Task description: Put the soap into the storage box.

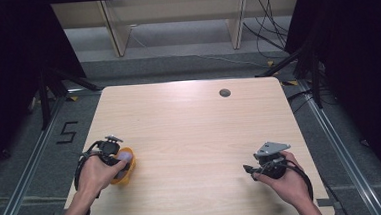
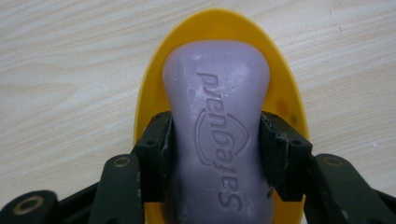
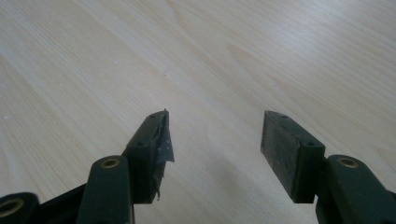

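Left tool (image 2: 216,140) clamps a smooth, waisted lilac soap bar (image 2: 217,116), embossed lettering on top, sitting in a glossy yellow oval dish (image 2: 280,74) at the pale wood-grain counter's (image 1: 190,132) near-left. Right tool (image 3: 215,140) gapes wide and empty; its left pad looks frayed, perhaps torn.

Both grippers are black, with brass-coloured rivets behind the fingers (image 3: 289,149). The right gripper (image 1: 256,169) carries a grey three-cornered plate. Black cables loop behind each.
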`<state>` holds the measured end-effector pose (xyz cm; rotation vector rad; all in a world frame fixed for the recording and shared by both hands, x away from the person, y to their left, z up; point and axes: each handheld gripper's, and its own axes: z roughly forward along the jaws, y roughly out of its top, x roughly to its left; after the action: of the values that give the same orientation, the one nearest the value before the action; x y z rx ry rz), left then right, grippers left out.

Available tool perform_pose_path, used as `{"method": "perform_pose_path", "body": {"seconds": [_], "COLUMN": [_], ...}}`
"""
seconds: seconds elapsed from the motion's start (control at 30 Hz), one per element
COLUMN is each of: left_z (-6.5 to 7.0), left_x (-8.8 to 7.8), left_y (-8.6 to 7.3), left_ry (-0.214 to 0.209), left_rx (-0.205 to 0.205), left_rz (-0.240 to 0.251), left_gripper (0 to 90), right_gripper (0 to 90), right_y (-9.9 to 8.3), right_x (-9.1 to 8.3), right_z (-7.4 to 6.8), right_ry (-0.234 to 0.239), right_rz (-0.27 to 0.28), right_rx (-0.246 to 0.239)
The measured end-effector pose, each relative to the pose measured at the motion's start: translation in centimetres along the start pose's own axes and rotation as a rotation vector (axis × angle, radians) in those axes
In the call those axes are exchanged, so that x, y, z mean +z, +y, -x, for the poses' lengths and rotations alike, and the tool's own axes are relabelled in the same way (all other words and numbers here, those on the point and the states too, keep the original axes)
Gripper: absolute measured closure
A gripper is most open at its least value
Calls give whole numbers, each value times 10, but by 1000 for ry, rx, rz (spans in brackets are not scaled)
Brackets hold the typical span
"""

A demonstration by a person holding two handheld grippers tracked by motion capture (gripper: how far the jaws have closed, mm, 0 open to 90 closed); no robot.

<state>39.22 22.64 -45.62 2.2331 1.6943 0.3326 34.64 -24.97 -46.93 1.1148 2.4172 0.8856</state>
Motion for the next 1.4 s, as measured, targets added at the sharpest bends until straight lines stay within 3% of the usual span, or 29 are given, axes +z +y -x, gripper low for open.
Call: {"method": "perform_pose_path", "body": {"seconds": [0.1, 0.17, 0.23, 0.33, 0.4, 0.5, 0.63, 0.83, 1.03, 1.2, 1.27, 1.33, 1.37, 1.4], "left_z": [0, 0, 0, 0, 0, -2, -5, -6, -13, -18, -21, -27, -28, -31], "left_x": [1, 4, 4, 4, 4, -1, -14, -26, -36, -43, -45, -46, -44, -44], "left_y": [0, -2, -2, -2, -2, -1, 1, -3, -17, -32, -40, -46, -50, -55], "left_ry": [-5, -3, -3, -3, -1, -7, -12, -20, -86, -99, -116, -131, -153, -168], "left_rx": [6, 6, 8, 11, 22, 31, 56, 78, 115, 158, 139, 162, 134, 132], "left_rz": [-16, 20, 20, 25, 21, -4, 65, 115, 253, 355, 392, 394, 437, 449], "left_gripper": [481, 482, 482, 481, 479, 475, 476, 452, 411, 356, 335, 310, 305, 294], "right_gripper": [427, 427, 428, 428, 428, 427, 427, 427, 428, 427, 427, 427, 427, 427], "right_y": [0, 0, 0, 0, 0, -1, -1, -1, -1, -1, -1, -1, -1, -1], "right_x": [0, 0, 0, 0, 1, 0, 1, 0, 0, 0, 0, 0, 0, 0], "right_z": [0, 0, 1, 0, 1, 0, 0, 0, 0, 0, 0, 1, 1, 1], "right_ry": [0, -1, -5, 1, -1, 7, 7, 4, 9, 8, 5, 0, 0, 1], "right_rz": [-1, -1, 4, -2, 1, -5, -3, -4, -8, -9, -9, -3, -3, -3], "right_rx": [0, -1, -18, 0, -18, -3, -6, -4, 3, -8, 0, -14, -14, -15]}}
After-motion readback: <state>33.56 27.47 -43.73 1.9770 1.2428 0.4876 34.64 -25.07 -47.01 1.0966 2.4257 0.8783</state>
